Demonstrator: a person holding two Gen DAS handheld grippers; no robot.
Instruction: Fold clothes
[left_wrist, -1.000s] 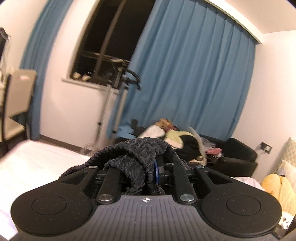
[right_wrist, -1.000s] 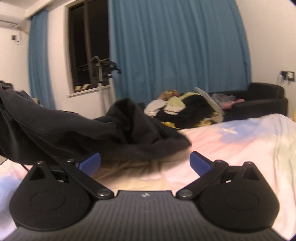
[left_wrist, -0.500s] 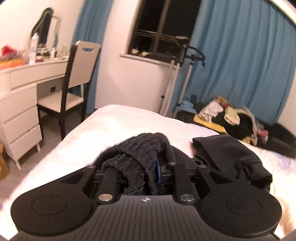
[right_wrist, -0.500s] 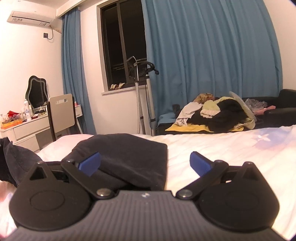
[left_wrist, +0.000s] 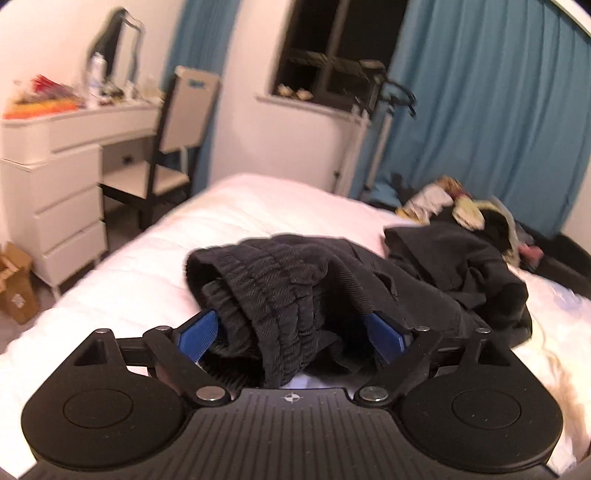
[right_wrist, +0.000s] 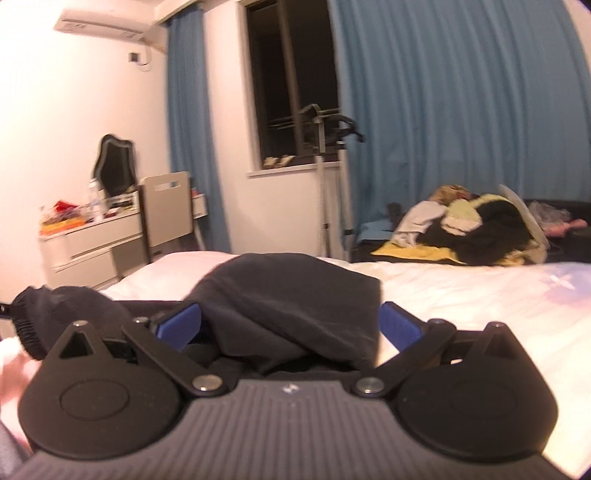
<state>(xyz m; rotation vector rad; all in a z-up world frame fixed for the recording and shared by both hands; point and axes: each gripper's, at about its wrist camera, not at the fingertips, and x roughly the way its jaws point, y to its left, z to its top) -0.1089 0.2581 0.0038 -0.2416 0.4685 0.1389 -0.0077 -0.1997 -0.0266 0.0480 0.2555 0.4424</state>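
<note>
A black garment lies bunched on the white bed. Its ribbed elastic waistband rests between the blue pads of my left gripper, whose jaws stand wide open around it. In the right wrist view the same garment lies folded over on the bed, its edge draped between the open blue pads of my right gripper. The waistband end shows at the left.
A white dresser with a mirror and clutter and a chair stand left of the bed. A heap of other clothes lies on a dark sofa by the blue curtain. A clothes steamer stand is at the window.
My left gripper has swung down to the bed and opened, letting go of the waistband. My right gripper stayed open and came closer over the garment.
</note>
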